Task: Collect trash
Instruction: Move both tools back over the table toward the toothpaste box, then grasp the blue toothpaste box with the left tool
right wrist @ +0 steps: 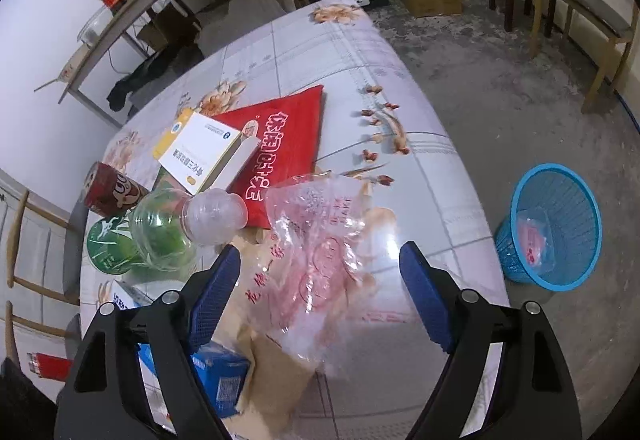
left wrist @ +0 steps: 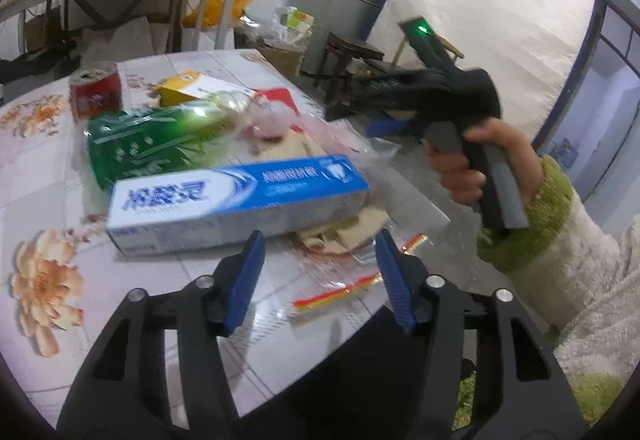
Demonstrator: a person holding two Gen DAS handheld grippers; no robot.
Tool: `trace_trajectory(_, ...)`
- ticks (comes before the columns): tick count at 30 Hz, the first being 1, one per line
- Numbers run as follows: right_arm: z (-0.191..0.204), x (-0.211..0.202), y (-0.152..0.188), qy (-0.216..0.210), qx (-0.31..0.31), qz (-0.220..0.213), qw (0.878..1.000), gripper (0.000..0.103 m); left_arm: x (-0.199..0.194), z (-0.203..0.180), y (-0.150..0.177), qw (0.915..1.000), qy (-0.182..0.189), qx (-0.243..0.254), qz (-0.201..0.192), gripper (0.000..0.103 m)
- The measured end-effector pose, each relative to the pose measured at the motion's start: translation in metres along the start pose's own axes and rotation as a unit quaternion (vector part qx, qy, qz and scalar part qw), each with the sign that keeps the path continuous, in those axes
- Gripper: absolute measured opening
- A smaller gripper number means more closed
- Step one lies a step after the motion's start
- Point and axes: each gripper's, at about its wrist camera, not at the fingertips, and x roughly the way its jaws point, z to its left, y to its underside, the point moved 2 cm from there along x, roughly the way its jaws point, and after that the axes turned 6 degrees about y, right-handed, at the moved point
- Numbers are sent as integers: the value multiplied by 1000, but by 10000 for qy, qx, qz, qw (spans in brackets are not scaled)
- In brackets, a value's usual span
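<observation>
Trash lies piled on a flowered table [right wrist: 420,100]. There is a blue-white toothpaste box [left wrist: 240,196], a green-labelled clear bottle [right wrist: 160,232], a red can [right wrist: 112,190], a white-yellow carton [right wrist: 200,152], a red packet [right wrist: 284,136], a clear printed plastic bag [right wrist: 320,240] and brown paper [right wrist: 276,380]. My left gripper [left wrist: 319,240] is open just in front of the toothpaste box, with brown paper and a clear wrapper beneath its tips. My right gripper [right wrist: 320,250] stands open above the plastic bag, not touching it.
A blue plastic basket [right wrist: 516,256] stands on the floor right of the table, with a pink-printed bag inside. A hand [left wrist: 472,164] and green-cuffed sleeve hold the right gripper over the table's right edge. Wooden chairs, a cluttered shelf table and cardboard boxes stand beyond.
</observation>
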Motion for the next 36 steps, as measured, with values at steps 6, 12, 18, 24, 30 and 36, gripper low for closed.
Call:
trace_trajectory(6,7,10,7,144,-114,133,9997,60,8,1,7,9999,89,-116,48,38)
trace_trajectory(12,-2,-2,15,17,85,9,10000,46,1,9,0,9997,93,-203,-119,36)
trace_trajectory(18,-16,-17,23,-164,320,-164,9992,43,0,16,-16,9996,-125,-34,-238,37)
trace_trajectory(24,-26,-26,22,-305,433,-248,9983,38,14,24,-45,9938,-732,837,-24,75)
trace_trajectory(30,-32,-28,27,-713,433,-224,9963,36,44,22,-61,9803,-397,1813,682,84)
trace_trajectory(36,-42,-27,32,-988,470,-145,9939,23,78,27,-61,9624,-294,2352,1328,84)
